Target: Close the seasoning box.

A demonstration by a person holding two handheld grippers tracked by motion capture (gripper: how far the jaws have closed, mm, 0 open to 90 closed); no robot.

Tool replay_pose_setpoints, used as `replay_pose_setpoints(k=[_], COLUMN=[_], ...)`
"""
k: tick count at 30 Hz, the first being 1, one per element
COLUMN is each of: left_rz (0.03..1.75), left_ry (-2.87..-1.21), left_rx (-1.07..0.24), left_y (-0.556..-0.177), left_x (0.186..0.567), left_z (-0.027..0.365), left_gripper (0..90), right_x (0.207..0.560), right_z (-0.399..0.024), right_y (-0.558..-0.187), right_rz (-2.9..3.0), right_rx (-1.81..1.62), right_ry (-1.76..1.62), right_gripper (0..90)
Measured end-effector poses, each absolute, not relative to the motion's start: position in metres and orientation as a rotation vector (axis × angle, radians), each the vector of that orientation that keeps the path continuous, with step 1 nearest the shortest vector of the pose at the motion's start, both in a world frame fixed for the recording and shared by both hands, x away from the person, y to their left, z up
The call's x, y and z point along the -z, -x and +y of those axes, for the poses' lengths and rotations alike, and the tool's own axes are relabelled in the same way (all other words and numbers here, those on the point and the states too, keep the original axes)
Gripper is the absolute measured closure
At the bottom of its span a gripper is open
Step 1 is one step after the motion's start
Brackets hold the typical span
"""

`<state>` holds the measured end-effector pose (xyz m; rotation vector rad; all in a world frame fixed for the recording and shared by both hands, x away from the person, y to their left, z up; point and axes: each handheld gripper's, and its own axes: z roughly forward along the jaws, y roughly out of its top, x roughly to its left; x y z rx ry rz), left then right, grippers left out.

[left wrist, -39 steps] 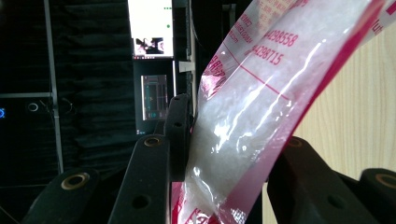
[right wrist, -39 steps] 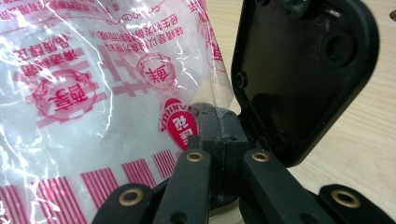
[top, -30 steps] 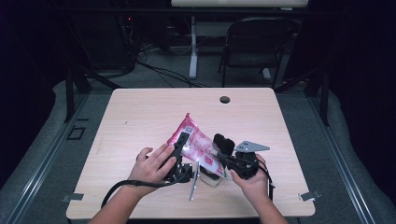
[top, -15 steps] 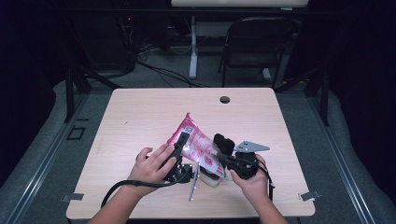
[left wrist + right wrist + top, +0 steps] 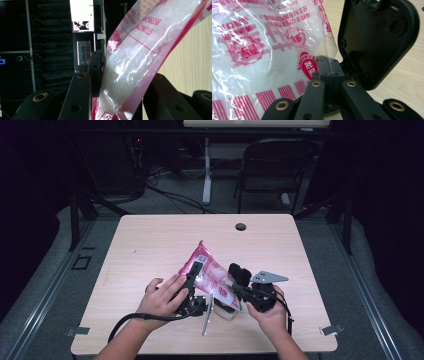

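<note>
High view, lower centre: crinkly clear-and-pink printed plastic bag of white granules (image 5: 210, 272) raised off pale wooden tabletop (image 5: 150, 245). Left hand-held gripper (image 5: 192, 272) clamped around bag's bulging body; right hand-held gripper (image 5: 235, 292) pinched tight on thin film edge. Grasp secured; bag apparently unopened, moving or opening left.

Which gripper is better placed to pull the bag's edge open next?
Right. The right gripper is shut on a thin edge of the pink bag; the left gripper clamps the bag's full body, steadying it.
</note>
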<state>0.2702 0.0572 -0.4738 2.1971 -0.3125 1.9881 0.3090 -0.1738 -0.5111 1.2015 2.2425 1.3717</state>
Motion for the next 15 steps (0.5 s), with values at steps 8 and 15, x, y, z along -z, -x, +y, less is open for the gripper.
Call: replay_pose_setpoints(k=[8,15], left_rz=[-0.323,-0.321], left_ry=[-2.195,-2.187], left_rx=[-1.999,-1.998], left_y=[-0.2699,-0.2701], left_x=[0.4734,0.4736], left_z=[0.0574,0.0575], left_gripper=[68.8,68.8], right_x=[0.5112,0.5116], right_z=[-0.1736,-0.1733], right_y=[-0.3090,-0.3092], right_rz=[2.244,2.245], right_rx=[-1.371,-1.372], right_ry=[-1.203,-1.197], right_gripper=[90.0,90.0])
